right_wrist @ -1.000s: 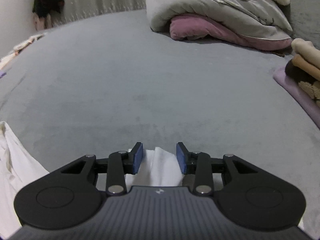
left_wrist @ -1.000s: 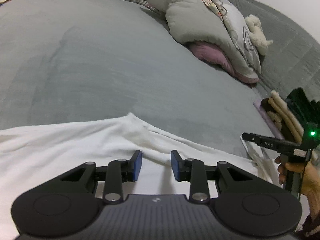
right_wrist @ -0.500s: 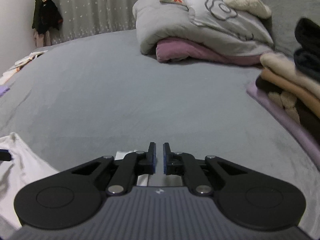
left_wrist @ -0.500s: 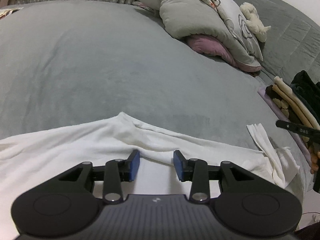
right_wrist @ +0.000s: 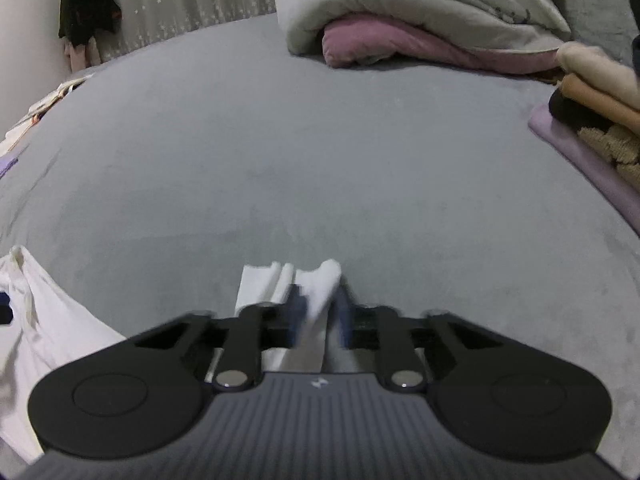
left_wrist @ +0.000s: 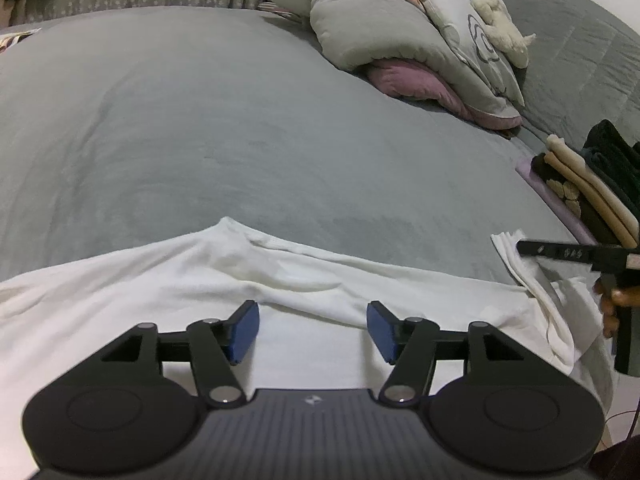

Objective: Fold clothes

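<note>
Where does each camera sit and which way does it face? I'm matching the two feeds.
Left wrist: sits on the left tool, looking down over the white garment and grey bed; jaws opening, a hand at the right edge.
Right wrist: sits on the right tool, facing across the bed; jaws closing on a garment corner.
Shared: garment, bedding pile, folded stack.

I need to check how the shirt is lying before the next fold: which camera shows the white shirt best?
The left wrist view: the white shirt spreads across the grey bed ahead of the opening left gripper, nothing between its pads. The right wrist view shows only a bunched end in the closing right gripper, blurred, plus an edge at far left.
</note>
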Available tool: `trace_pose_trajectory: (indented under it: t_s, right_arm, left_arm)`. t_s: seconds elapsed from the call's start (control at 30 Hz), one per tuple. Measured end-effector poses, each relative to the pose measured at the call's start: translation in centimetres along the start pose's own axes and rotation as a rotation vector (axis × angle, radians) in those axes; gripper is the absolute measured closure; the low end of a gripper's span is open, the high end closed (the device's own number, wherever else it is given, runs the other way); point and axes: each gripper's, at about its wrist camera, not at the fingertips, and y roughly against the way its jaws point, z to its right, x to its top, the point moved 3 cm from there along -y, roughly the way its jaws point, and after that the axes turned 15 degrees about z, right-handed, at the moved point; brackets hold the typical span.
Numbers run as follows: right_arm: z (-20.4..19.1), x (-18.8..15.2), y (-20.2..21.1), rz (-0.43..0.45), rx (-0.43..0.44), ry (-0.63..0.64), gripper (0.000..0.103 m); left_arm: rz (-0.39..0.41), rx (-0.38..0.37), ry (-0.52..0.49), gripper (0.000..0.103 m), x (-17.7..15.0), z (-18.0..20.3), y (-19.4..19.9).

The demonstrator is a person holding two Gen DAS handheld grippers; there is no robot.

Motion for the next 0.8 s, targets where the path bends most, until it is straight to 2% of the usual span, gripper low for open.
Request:
trace_pose_trajectory:
  t_s: [0.17,0.3,0.43,0.6,0.8]
  right_arm:
    - [1.3,1.2,4.3,0.086,-0.043,0.025,0.098]
    - [3.4,1.2,7.4,0.101,-0.108,0.041,0.098]
    - [5.6,0.6,9.4,0.075,-0.156,0.045,0.098]
    - [5.4,-1.0,8.6,0.011,-0.105,0.031,0.086]
    - [1.6,-0.9,6.5,-0.005,-0.047,0.065,0.083]
  left_arm:
    - [-0.005,-0.003,0.001,0.043,0.0,-0.1,-0.1]
    - [-0.009,0.0,-0.015,0.043,-0.1,0.1,-0.2]
    - [-0.013,0.009,-0.057,0.043,-0.4,0.6,0.0]
    - [-0.019,0.034,-0.08,0.042,-0.6,1.1,-0.1]
    - [-0.024,0.057,-0.123,0.041,-0.9,1.7,-0.6]
